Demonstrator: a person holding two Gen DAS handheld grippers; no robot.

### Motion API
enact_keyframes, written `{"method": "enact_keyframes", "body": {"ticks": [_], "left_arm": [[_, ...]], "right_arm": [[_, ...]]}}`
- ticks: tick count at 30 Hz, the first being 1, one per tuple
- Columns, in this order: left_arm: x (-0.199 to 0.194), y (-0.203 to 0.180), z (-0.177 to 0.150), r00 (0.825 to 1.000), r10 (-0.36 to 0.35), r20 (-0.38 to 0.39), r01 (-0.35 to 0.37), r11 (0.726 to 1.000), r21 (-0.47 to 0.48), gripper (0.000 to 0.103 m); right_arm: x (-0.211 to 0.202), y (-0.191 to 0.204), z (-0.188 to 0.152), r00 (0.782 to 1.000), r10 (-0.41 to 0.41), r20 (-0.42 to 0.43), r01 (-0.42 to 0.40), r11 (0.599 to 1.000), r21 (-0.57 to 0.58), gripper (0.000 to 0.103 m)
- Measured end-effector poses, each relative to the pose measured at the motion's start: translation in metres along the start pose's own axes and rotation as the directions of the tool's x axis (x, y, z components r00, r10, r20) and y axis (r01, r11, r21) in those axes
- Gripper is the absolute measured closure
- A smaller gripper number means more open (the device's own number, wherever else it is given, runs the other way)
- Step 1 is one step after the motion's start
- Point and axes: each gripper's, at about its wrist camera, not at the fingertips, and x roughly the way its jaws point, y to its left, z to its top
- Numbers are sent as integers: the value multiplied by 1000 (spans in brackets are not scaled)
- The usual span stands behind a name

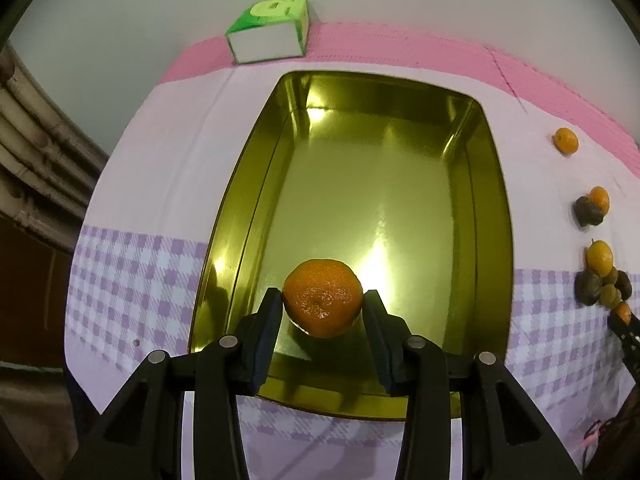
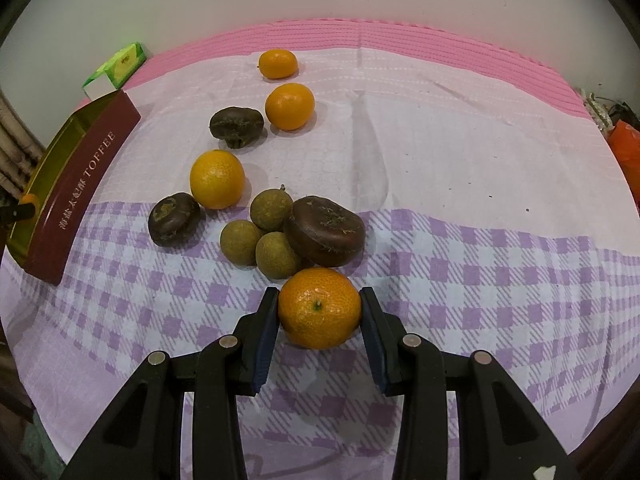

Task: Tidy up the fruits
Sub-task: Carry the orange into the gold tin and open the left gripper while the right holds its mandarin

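In the left wrist view my left gripper (image 1: 322,304) is shut on an orange tangerine (image 1: 322,298) and holds it just over the near end of a gold tin tray (image 1: 472,152). In the right wrist view my right gripper (image 2: 319,308) is shut on another tangerine (image 2: 319,308) that rests on the checked cloth. Beyond it lie three small green-brown fruits (image 2: 256,236), three dark brown fruits (image 2: 326,230) and three more tangerines (image 2: 217,179). The tin shows at the left (image 2: 76,176), red-sided and marked TOFFEE.
A green and white tissue box (image 1: 272,30) stands past the tin at the back edge of the pink mat (image 2: 400,36). Loose fruits lie to the tin's right (image 1: 600,264). An orange bag (image 2: 626,144) sits at the far right edge.
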Motion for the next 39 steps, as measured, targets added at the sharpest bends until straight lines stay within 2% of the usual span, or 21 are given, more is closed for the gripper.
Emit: {"method": "enact_keyframes", "body": {"ticks": [15, 32, 39], "left_arm": [[18, 8, -7, 1000, -6, -22, 6, 1000, -9, 60], [20, 7, -9, 1000, -8, -5, 8, 1000, -5, 59], [14, 12, -5, 1000, -22, 6, 22, 1000, -14, 51]], "right_arm": [[2, 5, 1, 999, -43, -9, 44, 999, 16, 66], [-3, 9, -1, 998, -57, -18, 57, 998, 12, 67], [-11, 20, 0, 998, -58, -5, 58, 998, -21, 67]]}}
